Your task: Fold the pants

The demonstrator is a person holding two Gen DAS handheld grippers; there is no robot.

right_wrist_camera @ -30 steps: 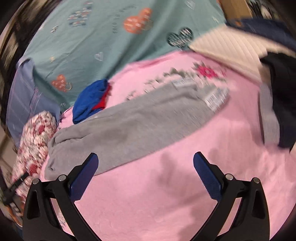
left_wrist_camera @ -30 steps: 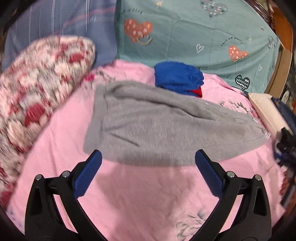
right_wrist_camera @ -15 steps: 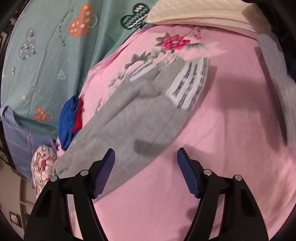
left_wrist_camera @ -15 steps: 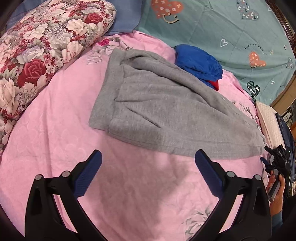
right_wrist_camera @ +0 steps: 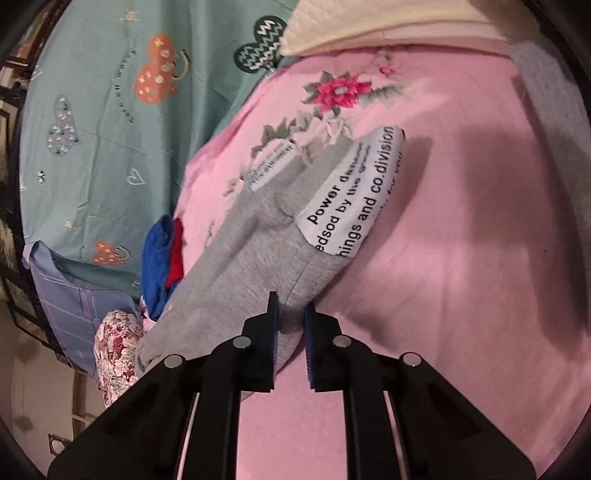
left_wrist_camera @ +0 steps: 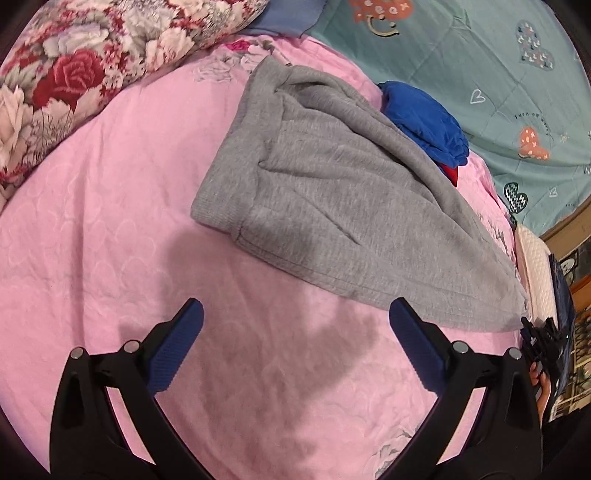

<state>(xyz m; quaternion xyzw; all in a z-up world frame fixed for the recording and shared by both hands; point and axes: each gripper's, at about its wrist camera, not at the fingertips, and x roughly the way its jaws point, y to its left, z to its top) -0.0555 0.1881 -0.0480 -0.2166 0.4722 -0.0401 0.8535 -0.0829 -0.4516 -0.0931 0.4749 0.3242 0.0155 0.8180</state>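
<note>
The grey pants (left_wrist_camera: 343, 206) lay flat across the pink bedspread (left_wrist_camera: 110, 229), doubled lengthwise, waistband toward the floral pillow (left_wrist_camera: 74, 66) and the leg ends, with their white printed cuffs (right_wrist_camera: 354, 195), toward the cream quilted cushion (right_wrist_camera: 369, 26). A blue and red garment (left_wrist_camera: 428, 122) sat bunched against their far edge, touching it, with the teal heart-print blanket (left_wrist_camera: 480, 74) beyond that. Your right hand-held gripper (right_wrist_camera: 290, 317) had just been closing, and its blue pads (right_wrist_camera: 273, 314) stood nearly together on the near edge of a pant leg, with a fold of grey cloth caught between them. Your left hand-held gripper (left_wrist_camera: 295, 321) hung above the bare bedspread just short of the pants' near edge, its jaws spread wide and nothing between them. At the right rim of the left wrist view, your hand (left_wrist_camera: 541, 384) showed on the other tool beside the cuffs.
</note>
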